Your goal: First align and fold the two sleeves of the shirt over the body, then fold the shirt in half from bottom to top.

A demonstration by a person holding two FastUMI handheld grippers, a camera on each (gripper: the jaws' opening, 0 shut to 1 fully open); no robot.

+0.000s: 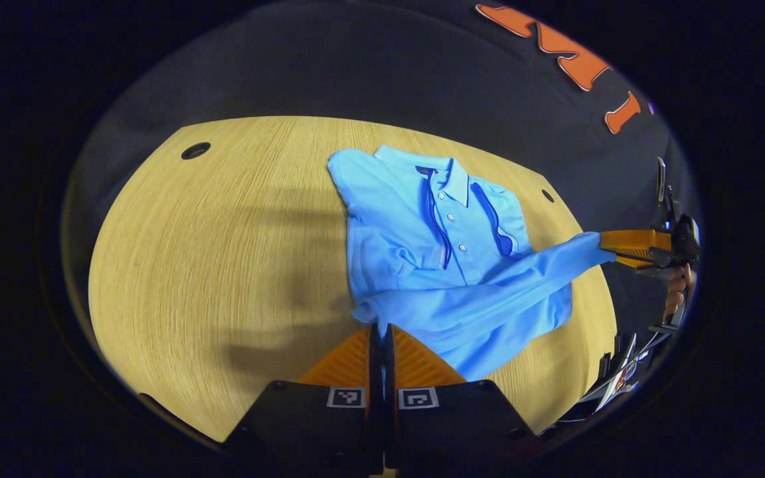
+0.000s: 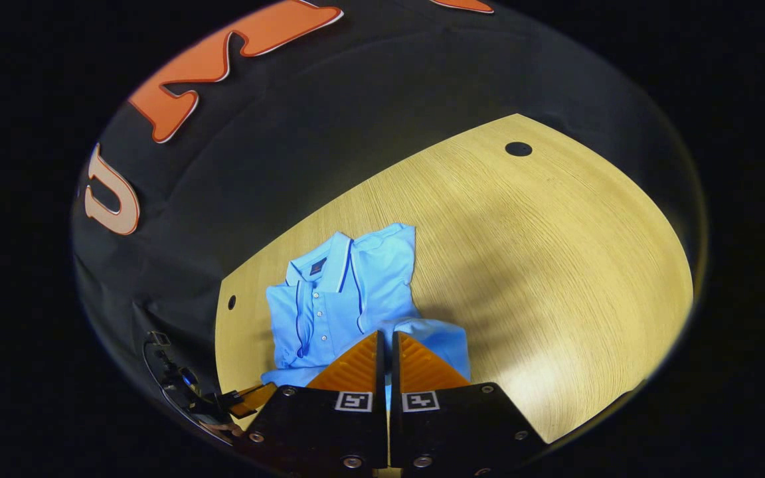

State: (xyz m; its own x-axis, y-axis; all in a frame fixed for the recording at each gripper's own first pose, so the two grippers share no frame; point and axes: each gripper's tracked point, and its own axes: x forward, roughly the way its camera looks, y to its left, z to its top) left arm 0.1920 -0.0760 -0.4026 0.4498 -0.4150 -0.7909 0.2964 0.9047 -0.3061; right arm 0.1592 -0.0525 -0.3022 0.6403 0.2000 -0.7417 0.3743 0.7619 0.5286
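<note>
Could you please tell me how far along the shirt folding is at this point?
Early on, by the look of it. The light blue polo shirt lies on the pale wooden table; its body is still unfolded. In hand: one long sleeve is stretched across the body, the left tongs shut on one end and the right tongs on the other. Left: settling the sleeves, then the bottom-to-top fold.
</note>
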